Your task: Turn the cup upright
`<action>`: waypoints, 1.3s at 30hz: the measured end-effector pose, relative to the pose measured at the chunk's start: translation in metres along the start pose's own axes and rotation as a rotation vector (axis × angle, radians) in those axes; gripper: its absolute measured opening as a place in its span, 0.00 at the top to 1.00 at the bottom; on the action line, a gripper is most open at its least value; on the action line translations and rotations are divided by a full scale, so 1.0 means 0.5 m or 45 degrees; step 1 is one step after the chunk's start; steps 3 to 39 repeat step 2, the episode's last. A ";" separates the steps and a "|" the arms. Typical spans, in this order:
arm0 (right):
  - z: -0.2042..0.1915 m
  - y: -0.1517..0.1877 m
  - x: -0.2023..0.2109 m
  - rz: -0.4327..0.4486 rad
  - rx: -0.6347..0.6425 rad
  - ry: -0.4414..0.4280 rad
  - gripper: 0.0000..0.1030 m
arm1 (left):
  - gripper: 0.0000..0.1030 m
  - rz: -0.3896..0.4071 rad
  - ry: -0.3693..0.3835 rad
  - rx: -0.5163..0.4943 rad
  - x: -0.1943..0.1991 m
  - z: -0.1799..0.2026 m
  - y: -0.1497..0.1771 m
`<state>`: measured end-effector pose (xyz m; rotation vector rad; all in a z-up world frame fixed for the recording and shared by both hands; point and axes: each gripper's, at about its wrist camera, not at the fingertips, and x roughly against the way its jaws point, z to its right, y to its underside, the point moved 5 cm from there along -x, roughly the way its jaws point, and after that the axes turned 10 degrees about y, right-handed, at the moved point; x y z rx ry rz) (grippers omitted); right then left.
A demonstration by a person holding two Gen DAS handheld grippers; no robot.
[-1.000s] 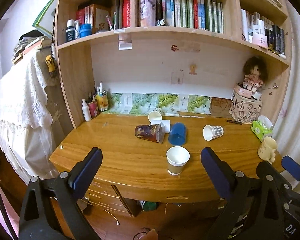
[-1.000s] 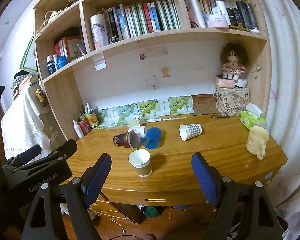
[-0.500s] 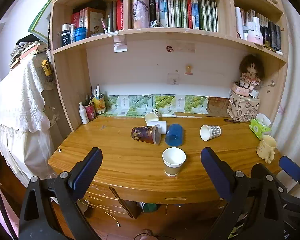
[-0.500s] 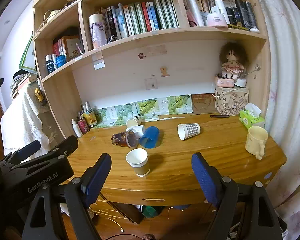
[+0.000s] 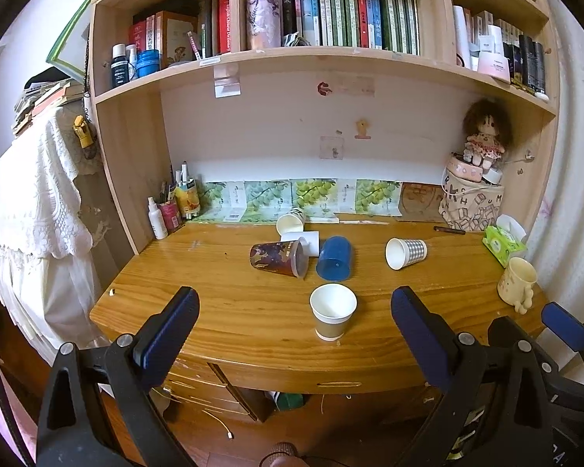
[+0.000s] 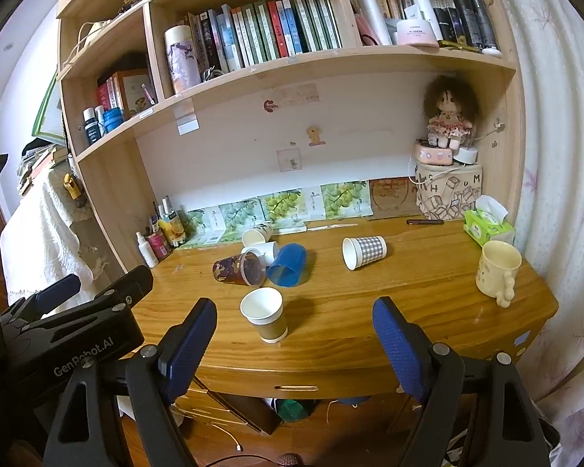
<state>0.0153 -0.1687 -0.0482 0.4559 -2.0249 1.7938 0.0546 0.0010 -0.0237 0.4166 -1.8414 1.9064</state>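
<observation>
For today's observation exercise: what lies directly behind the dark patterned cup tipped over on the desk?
Behind the dark patterned cup lies a white cup on its side, partly covered by it and the blue cup. Farther back lies a leaf-print cup. The white cup's far end is hidden.

Bare wood lies all round the upright paper cup [image 5: 333, 315] near the desk's [image 5: 229, 311] front edge, open to both sides and toward the front. Just behind it a cluster blocks the way: a dark patterned cup [image 5: 278, 258] and a blue cup [image 5: 334, 258] on their sides, touching. Right of the paper cup, well apart, lies a checked cup [image 5: 405, 253]; farther right stands a cream mug [image 5: 517, 282].
</observation>
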 end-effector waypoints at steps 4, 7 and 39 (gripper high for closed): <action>0.003 0.000 0.000 -0.002 -0.005 0.001 0.19 | 0.03 -0.002 0.003 -0.005 -0.001 0.003 0.000; 0.003 0.000 0.000 -0.002 -0.005 0.001 0.19 | 0.03 -0.002 0.003 -0.005 -0.001 0.003 0.000; 0.003 0.000 0.000 -0.002 -0.005 0.001 0.19 | 0.03 -0.002 0.003 -0.005 -0.001 0.003 0.000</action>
